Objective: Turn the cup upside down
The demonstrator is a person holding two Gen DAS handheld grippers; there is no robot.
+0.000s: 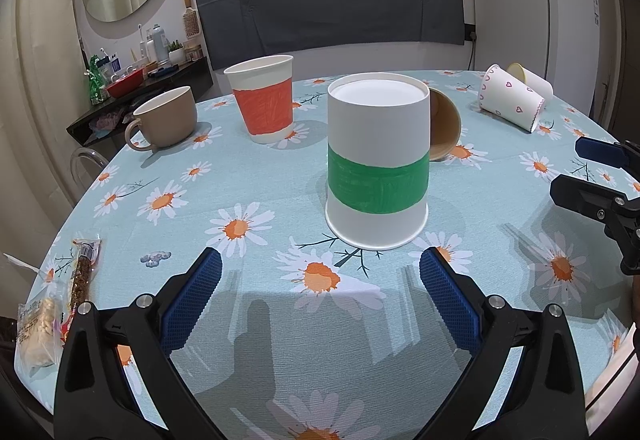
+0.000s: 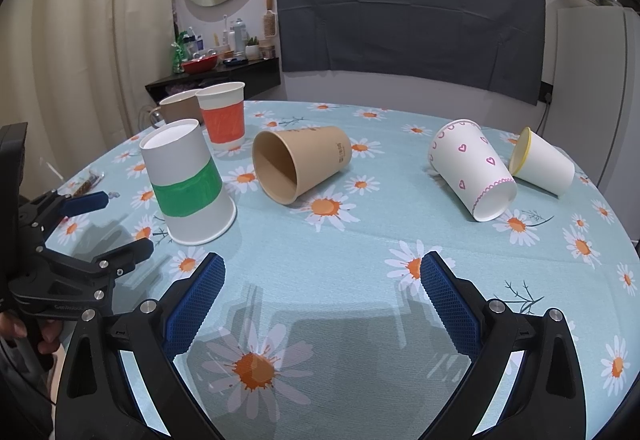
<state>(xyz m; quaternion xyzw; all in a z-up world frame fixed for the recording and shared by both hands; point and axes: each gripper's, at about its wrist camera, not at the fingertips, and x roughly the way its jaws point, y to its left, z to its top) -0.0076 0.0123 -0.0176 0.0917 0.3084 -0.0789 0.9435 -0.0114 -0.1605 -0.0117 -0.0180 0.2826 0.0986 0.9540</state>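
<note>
Daisy-print tablecloth (image 1: pixel 248 176) w/ paper cups on it. Green-band cup (image 1: pixel 378 164) stands upside down just ahead of left gripper (image 1: pixel 320 264), fingers wide apart, not touching. Right gripper (image 2: pixel 322 266) also spread, holding nothing, brown cup (image 2: pixel 300 164) lying ahead

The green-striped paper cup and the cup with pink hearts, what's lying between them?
A brown paper cup lies on its side between the green-banded white paper cup and the white heart-printed cup, shown best in the right wrist view.

"GenRobot" is printed in pale letters on the black body of the left gripper (image 2: pixel 100 228). Print on the brown paper cup (image 2: pixel 304 162), lying ahead of the right gripper (image 2: pixel 320 272), is too small to read.
</note>
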